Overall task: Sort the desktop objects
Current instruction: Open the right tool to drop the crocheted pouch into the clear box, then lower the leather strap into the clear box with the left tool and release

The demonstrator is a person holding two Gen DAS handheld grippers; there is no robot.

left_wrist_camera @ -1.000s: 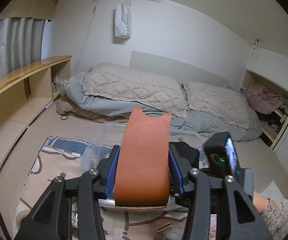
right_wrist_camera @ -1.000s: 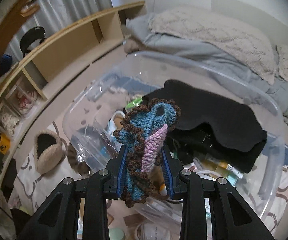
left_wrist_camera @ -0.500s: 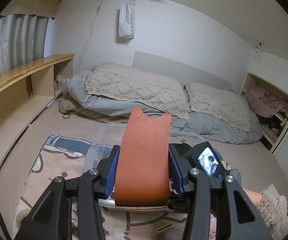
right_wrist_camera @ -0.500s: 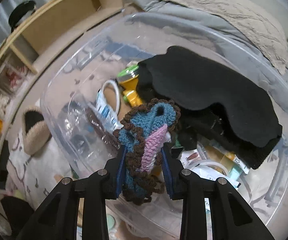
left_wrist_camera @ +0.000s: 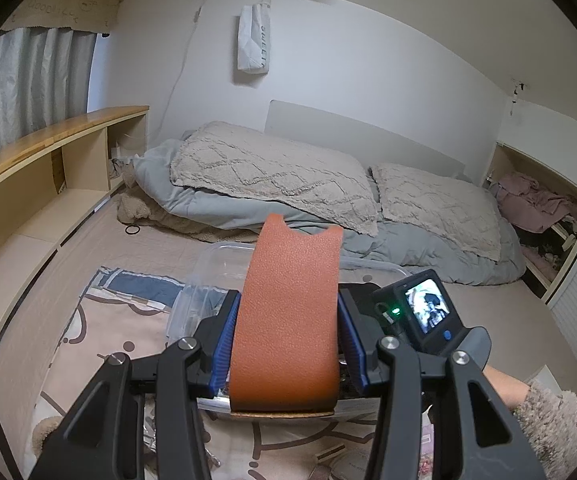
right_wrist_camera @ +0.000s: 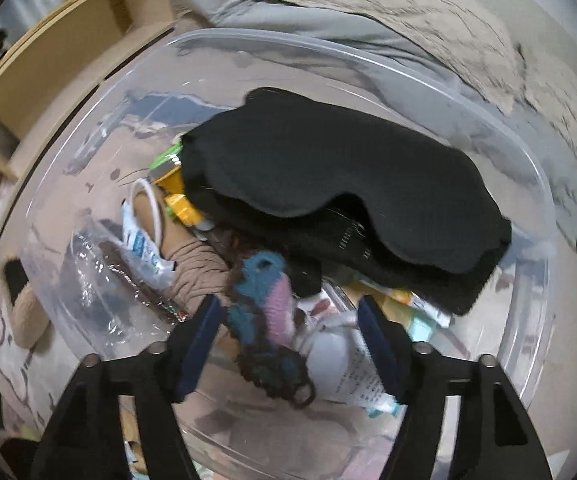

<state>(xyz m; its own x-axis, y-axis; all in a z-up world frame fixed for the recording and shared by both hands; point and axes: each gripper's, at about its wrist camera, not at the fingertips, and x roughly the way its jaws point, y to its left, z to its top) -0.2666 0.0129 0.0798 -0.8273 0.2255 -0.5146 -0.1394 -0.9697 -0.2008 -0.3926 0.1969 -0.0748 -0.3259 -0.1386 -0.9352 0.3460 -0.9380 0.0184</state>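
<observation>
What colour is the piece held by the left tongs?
Orange-brown leather piece, grainy texture; clearest in the left wrist view.

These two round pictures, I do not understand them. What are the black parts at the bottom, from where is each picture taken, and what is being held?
There is no robot here. A person holds one pair of tongs in each hand, and a wide-angle camera on each looks forward along its two fingers, so the black parts are the tongs themselves.

The left view faces a bedroom with a bed. The left tongs are shut on an orange leather piece.

The right view looks down into a clear plastic bin with a black sleep mask and small items inside. The right tongs are open, and a blue and pink crocheted piece lies between the fingers, ungripped, in the bin.
</observation>
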